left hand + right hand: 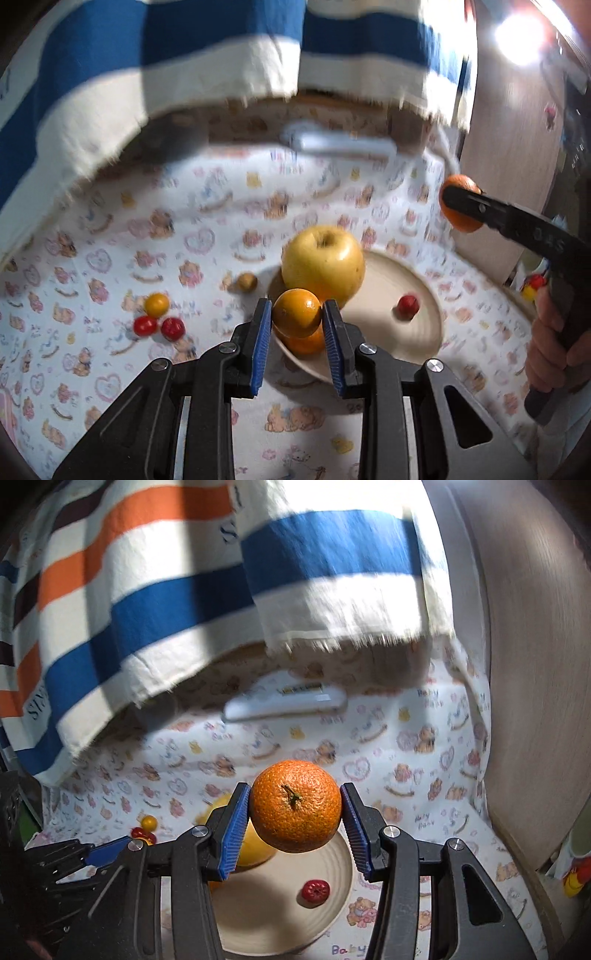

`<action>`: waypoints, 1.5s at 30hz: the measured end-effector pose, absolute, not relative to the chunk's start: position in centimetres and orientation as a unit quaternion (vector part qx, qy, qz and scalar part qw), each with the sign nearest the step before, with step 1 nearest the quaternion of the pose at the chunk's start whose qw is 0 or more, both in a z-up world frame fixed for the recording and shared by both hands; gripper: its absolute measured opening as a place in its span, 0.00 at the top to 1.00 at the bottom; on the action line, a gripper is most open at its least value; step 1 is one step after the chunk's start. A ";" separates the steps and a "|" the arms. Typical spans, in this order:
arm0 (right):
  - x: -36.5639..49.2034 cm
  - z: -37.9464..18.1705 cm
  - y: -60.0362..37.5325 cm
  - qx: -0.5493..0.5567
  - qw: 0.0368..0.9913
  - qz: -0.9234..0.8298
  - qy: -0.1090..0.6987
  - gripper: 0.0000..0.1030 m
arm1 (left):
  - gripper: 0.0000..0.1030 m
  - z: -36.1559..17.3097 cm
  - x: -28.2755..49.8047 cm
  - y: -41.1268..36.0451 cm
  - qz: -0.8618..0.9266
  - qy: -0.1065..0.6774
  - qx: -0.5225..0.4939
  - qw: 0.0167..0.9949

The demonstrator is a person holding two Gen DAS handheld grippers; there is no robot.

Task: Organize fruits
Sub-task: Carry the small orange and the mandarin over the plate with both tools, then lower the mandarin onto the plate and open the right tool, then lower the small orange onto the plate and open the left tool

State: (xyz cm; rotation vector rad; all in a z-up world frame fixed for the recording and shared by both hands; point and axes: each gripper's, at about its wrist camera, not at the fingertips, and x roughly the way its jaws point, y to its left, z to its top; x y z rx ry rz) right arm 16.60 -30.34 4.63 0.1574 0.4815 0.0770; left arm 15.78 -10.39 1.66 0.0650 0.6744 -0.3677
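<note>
Task partly complete: the plate (413,295) already holds an apple (323,264), an orange (304,343) and one red fruit (408,306). Both grippers are loaded above it, the left gripper (297,314) clamped on a small orange (297,312) over the plate's near rim, the right gripper (295,808) clamped on a tangerine (295,805) held over the plate. Outstanding: two red tomatoes (159,326), a yellow one (157,304) and a brown nut-like item (246,282) lie on the cloth (110,258) left of the plate.
</note>
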 end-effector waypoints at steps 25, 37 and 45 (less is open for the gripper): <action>23.5 -4.2 -28.5 0.014 0.923 0.023 0.383 0.51 | 0.74 -2.1 18.3 -8.5 -0.161 0.358 0.006 0.920; 23.1 -3.9 -28.4 0.018 0.925 0.026 0.378 0.35 | 0.74 -1.3 17.7 -8.9 -0.158 0.360 0.018 0.919; 20.3 -0.7 -29.8 0.056 0.941 0.039 0.330 0.33 | 0.74 1.0 16.9 -9.7 -0.173 0.343 0.036 0.923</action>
